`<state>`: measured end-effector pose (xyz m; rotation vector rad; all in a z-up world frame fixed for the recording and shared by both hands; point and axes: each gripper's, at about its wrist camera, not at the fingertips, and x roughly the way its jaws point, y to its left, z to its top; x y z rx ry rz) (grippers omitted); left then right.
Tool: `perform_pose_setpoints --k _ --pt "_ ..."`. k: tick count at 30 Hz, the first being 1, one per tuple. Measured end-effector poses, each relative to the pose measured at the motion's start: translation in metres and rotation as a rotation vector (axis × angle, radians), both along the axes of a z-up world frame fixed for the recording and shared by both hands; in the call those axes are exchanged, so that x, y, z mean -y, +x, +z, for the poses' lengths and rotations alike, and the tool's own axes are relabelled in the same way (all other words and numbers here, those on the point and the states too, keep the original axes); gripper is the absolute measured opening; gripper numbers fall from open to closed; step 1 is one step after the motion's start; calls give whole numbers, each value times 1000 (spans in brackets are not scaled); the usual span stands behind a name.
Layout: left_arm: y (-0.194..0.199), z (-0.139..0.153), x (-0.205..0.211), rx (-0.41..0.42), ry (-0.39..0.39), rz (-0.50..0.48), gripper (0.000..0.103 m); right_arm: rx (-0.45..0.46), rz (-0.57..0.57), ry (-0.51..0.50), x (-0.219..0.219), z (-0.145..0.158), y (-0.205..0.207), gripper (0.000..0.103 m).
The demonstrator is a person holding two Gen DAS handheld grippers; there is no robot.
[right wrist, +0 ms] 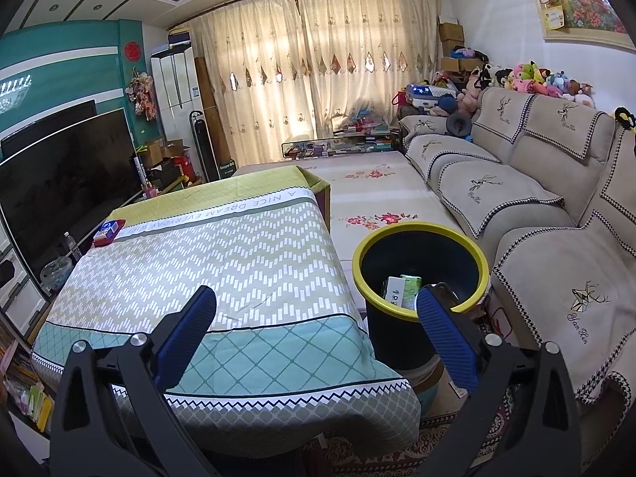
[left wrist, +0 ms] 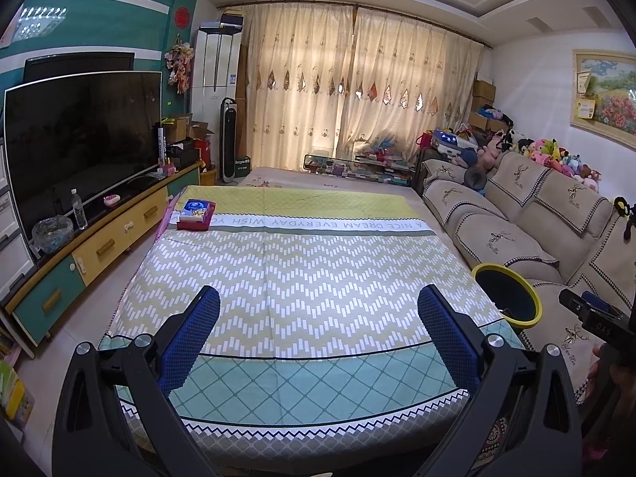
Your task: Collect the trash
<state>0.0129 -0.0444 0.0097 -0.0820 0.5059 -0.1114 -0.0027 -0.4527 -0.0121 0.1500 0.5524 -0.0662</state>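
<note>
A dark bin with a yellow rim (right wrist: 421,266) stands on the floor between the table and the sofa; a green and white carton (right wrist: 403,290) lies inside it. The left wrist view catches the same bin (left wrist: 507,296) at the table's right edge. My left gripper (left wrist: 318,310) hovers open over the near end of the patterned tablecloth (left wrist: 318,270), nothing between its fingers. My right gripper (right wrist: 316,310) is open too, above the table's near right corner, its right finger (right wrist: 441,330) in front of the bin's rim. The right gripper's black body (left wrist: 588,314) shows at the right edge of the left wrist view.
A tissue box (left wrist: 194,214) lies at the table's far left. A TV (left wrist: 79,139) on a low cabinet (left wrist: 103,246) runs along the left, with a water bottle (left wrist: 78,210). A beige sofa (right wrist: 536,214) with plush toys fills the right. Curtains hang at the back.
</note>
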Motion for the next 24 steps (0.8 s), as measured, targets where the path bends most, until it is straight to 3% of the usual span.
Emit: perform_pose_setpoints --k 18,24 --pt "6 -6 0 -22 -1 10 98 -10 -1 0 1 -4 2 96" --pt "5 -7 -6 13 -62 -20 98 -17 4 2 0 -7 3 96"
